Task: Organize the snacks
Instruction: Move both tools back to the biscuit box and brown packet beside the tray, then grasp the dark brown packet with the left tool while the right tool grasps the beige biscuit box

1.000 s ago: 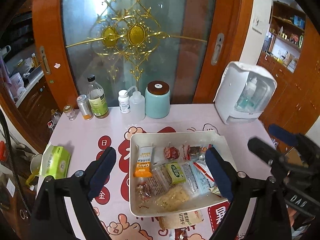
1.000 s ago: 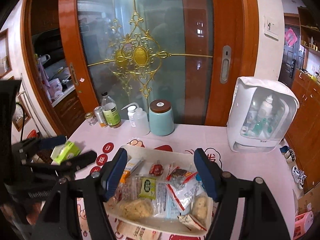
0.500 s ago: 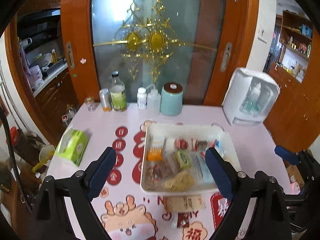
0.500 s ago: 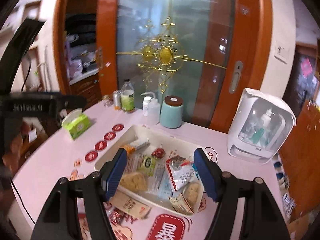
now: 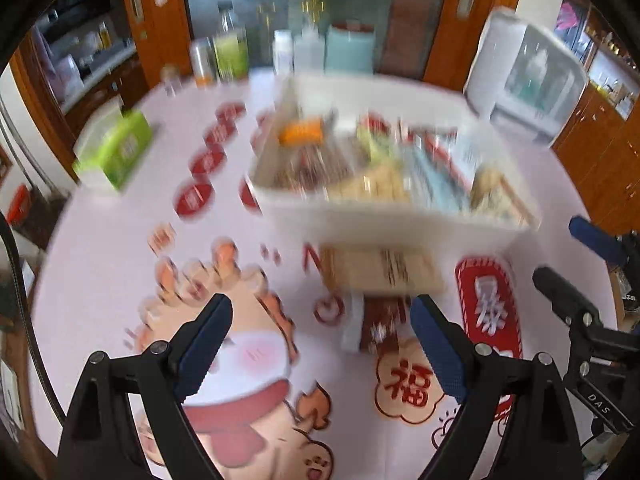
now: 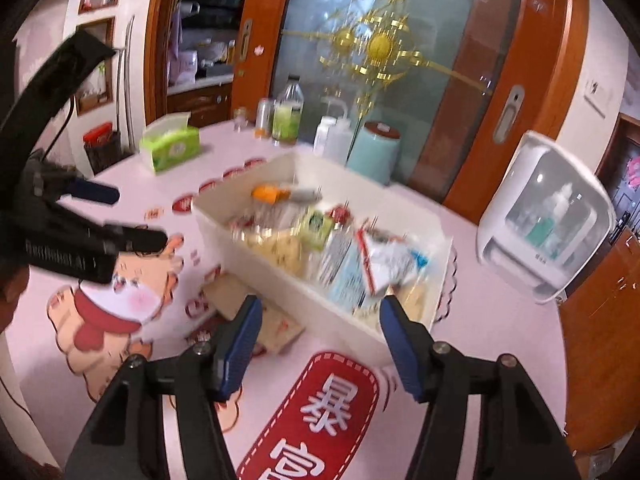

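Note:
A white bin (image 5: 360, 220) full of mixed snack packets stands mid-table; it also shows in the right wrist view (image 6: 320, 312). A tan snack packet (image 5: 384, 270) and a dark red packet (image 5: 380, 320) lie on the cloth just in front of the bin; the tan packet (image 6: 256, 312) also shows in the right wrist view. My left gripper (image 5: 320, 344) is open and empty, low over the cloth near the dark red packet. My right gripper (image 6: 320, 340) is open and empty, near the bin's front wall. Both views are motion-blurred.
A green tissue box (image 5: 116, 148) sits at the left. Bottles (image 5: 230, 52) and a teal jar (image 5: 348, 50) stand at the back by the glass door. A white appliance (image 5: 528, 76) stands at the back right. The table has a pink cartoon cloth (image 5: 120, 264).
Both grippers have dropped down and tilted toward the table, closer to the packets in front of the bin. Both stay open and empty.

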Demonstrator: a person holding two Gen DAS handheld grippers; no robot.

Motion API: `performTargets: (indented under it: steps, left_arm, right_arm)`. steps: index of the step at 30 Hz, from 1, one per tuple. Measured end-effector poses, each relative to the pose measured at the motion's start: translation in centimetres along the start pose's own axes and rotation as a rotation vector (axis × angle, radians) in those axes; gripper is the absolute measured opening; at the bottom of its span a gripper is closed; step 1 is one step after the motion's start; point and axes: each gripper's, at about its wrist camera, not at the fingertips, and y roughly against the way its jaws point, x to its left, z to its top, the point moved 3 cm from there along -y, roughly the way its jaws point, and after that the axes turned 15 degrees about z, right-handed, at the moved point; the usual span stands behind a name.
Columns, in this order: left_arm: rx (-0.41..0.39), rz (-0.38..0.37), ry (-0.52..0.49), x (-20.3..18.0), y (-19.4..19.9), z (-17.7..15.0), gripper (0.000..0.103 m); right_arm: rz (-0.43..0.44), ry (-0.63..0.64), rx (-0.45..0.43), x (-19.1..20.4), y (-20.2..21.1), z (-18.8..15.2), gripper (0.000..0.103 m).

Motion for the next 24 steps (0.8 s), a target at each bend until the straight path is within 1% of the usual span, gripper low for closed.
performTargets:
  steps: [2,4,10,12,15,16,17,18,19,20,24]
  left_arm:
    - [0.047,-0.006,0.005,-1.1,-2.1,-1.3,0.090]
    - [0.086,-0.015,0.013,-2.0,-3.9,-2.2,0.090]
    - [0.157,-0.027,0.053,-4.1,-7.8,-3.3,0.090]
    - [0.171,-0.033,0.064,-4.6,-8.5,-3.5,0.090]
    - [0.136,0.004,0.059,-5.5,-9.0,-3.4,0.088]
    - [0.119,0.025,0.055,-5.8,-9.0,-3.3,0.082]
    - [0.106,0.038,0.051,-5.9,-9.0,-3.2,0.079]
    - [0.090,0.042,0.042,-6.0,-9.0,-3.2,0.071]
    - [0.073,0.045,0.037,-6.0,-8.8,-3.2,0.057]
    - [0.062,0.046,0.033,-5.9,-8.7,-3.1,0.048]
    - [0.057,-0.009,0.052,-4.9,-8.4,-3.3,0.041]
  right_arm:
    - [0.003,-0.007,0.027,-0.1,-1.4,-1.4,0.060]
    - [0.011,-0.017,0.049,-0.3,-2.5,-2.6,0.057]
    - [0.018,-0.004,0.088,-0.3,-5.2,-5.2,0.056]
    - [0.017,0.010,0.093,-0.2,-5.8,-5.7,0.056]
    - [0.010,0.030,0.099,-0.1,-6.7,-6.3,0.056]
    - [0.006,0.035,0.100,-0.1,-7.0,-6.5,0.056]
    - [0.004,0.041,0.103,0.0,-7.3,-6.6,0.056]
    - [0.001,0.047,0.103,0.1,-7.5,-6.7,0.056]
    - [-0.003,0.052,0.103,0.1,-7.8,-6.6,0.056]
    - [-0.009,0.061,0.103,0.3,-8.1,-6.6,0.056]
    - [-0.029,0.099,0.101,1.1,-9.5,-6.2,0.056]
